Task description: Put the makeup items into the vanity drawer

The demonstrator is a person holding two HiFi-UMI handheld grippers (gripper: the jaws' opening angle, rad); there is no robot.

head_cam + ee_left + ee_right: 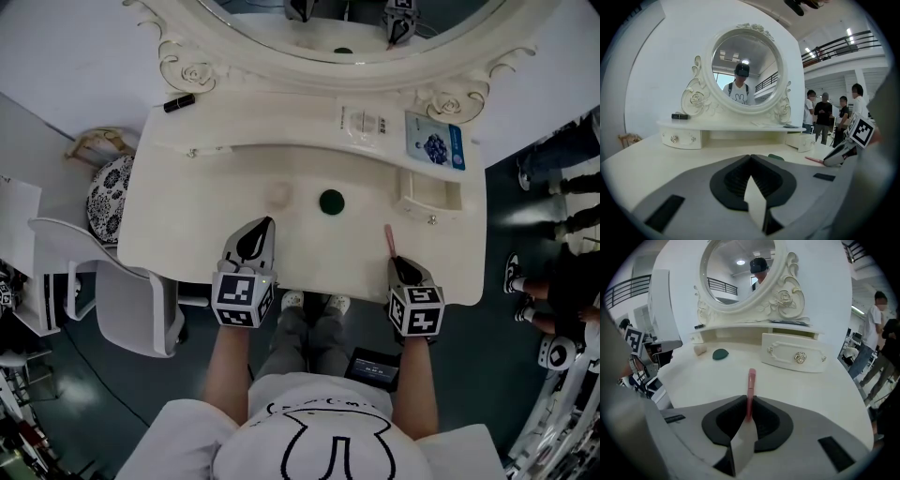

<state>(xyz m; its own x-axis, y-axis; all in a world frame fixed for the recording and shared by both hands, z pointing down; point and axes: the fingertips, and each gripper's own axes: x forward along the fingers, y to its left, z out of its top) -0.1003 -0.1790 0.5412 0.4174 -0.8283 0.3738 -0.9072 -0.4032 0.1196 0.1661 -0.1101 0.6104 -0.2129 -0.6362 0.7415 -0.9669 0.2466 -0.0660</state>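
Observation:
A slim pink makeup stick (388, 239) lies on the cream vanity top (206, 225), pointing toward the mirror. My right gripper (397, 262) is shut on its near end; in the right gripper view the pink stick (751, 383) runs out from between the closed jaws of the right gripper (749, 401). A dark green round item (331, 201) and a pale beige puff (277, 194) sit mid-table. The small right drawer (429, 192) stands pulled out. My left gripper (261, 230) rests at the front edge, shut with nothing in it, as the left gripper (750, 158) also shows in its own view.
A black tube (179, 102) lies on the upper shelf at left, with flat packets (364, 122) and a blue sachet (435, 141) at right. A left drawer (682, 138) is closed. A white chair (131, 300) stands left of the vanity; people (824, 112) stand to the right.

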